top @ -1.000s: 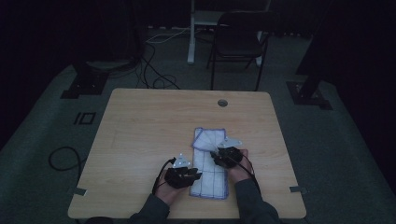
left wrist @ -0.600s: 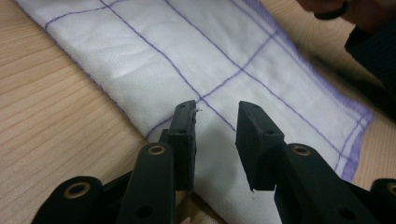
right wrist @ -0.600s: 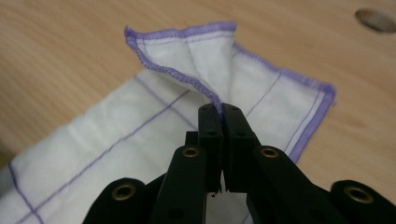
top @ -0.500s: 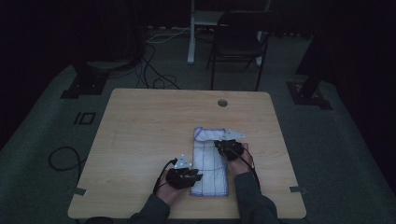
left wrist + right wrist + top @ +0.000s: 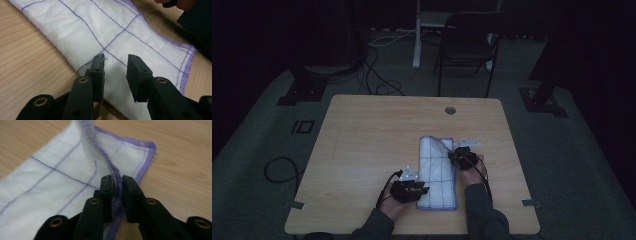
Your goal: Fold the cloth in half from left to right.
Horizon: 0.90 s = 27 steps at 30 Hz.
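A white cloth (image 5: 437, 172) with thin purple grid lines and a purple hem lies as a long strip on the wooden table (image 5: 372, 140). My left gripper (image 5: 416, 188) rests at its near left edge. In the left gripper view its jaws (image 5: 116, 60) stand open above the cloth (image 5: 112, 32), pinching nothing. My right gripper (image 5: 458, 157) is at the cloth's right edge. Its jaws (image 5: 117, 180) have just been opening a little, and the raised purple hem (image 5: 110, 167) still sits pressed between the narrow pads, standing up off the cloth (image 5: 50, 177).
A round cable hole (image 5: 450, 110) sits near the table's far edge. A dark chair (image 5: 469, 45) and a white desk leg (image 5: 417, 35) stand beyond the table, and cables (image 5: 372, 65) lie on the floor. Bare wood lies left of the cloth.
My right hand has moved away from the person along the cloth's right edge. The cloth's far right part has come in, leaving a narrower strip. The left gripper has kept still.
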Each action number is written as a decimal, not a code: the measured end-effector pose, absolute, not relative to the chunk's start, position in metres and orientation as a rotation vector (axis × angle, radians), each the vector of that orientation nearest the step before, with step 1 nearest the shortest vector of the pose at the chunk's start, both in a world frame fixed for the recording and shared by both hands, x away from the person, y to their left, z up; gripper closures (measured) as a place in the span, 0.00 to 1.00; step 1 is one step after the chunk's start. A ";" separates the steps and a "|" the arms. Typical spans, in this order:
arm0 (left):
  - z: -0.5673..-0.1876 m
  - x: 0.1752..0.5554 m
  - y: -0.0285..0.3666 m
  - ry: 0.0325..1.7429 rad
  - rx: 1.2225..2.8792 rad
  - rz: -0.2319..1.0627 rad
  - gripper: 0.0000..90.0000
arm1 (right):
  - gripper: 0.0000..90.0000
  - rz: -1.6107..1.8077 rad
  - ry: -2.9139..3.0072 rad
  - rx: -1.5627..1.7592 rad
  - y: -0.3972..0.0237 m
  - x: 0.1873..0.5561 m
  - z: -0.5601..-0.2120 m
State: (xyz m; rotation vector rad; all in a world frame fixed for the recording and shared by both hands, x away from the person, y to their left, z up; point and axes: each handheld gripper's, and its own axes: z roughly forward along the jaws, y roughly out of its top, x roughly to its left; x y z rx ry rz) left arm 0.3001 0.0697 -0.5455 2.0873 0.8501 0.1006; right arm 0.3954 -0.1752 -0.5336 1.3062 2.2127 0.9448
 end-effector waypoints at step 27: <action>-0.527 0.338 0.095 0.958 1.991 0.225 0.67 | 0.72 0.916 2.197 1.366 -0.184 0.397 -0.537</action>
